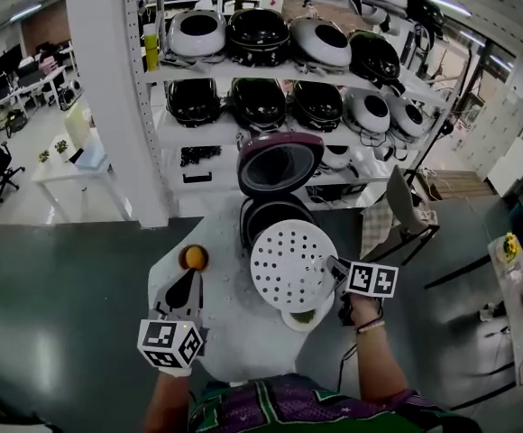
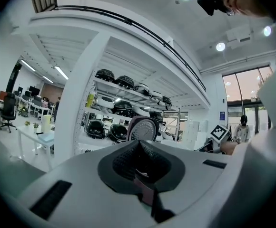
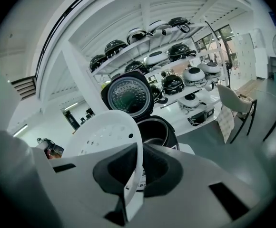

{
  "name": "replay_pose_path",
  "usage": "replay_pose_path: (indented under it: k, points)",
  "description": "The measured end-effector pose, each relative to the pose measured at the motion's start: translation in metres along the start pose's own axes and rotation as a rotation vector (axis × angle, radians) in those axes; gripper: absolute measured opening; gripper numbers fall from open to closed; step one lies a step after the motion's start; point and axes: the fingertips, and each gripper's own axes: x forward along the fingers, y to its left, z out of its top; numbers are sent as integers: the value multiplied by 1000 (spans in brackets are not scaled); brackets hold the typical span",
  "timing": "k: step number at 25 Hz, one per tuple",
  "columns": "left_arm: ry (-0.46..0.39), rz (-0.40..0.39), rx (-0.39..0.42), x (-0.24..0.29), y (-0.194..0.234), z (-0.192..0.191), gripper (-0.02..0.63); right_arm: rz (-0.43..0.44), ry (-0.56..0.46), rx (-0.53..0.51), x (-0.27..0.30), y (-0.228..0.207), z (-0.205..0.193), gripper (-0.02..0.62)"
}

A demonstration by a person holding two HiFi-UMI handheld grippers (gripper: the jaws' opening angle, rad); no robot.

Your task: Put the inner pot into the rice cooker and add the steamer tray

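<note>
Fingers of the right gripper, in the head view, clamp the rim of the white round perforated steamer tray, tilted over the white tabletop just before the open dark rice cooker. In the left gripper view, the fingers of the left gripper are pressed together on nothing. In the right gripper view the tray rim stands edge-on between the fingers.

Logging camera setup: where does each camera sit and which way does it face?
Head view: on the head, looking steeply down at the table; left claw, right claw, forearms show.
Left gripper view: on the left claw, facing the shelves; shut jaws show.
Right gripper view: on the right claw, facing the rice cooker; jaws clamp the steamer tray.
Shared: all see the open rice cooker.
</note>
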Motion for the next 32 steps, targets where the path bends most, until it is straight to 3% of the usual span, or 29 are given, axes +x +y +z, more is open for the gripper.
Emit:
replay_pose_path:
  k: [14,32]
  points:
    - [4,135,68,44,-27,4,21,81,39,-9,46,-54,60,37]
    - [34,340,131,67,-31,-3,21,138,124,-7,137,-98,91,37]
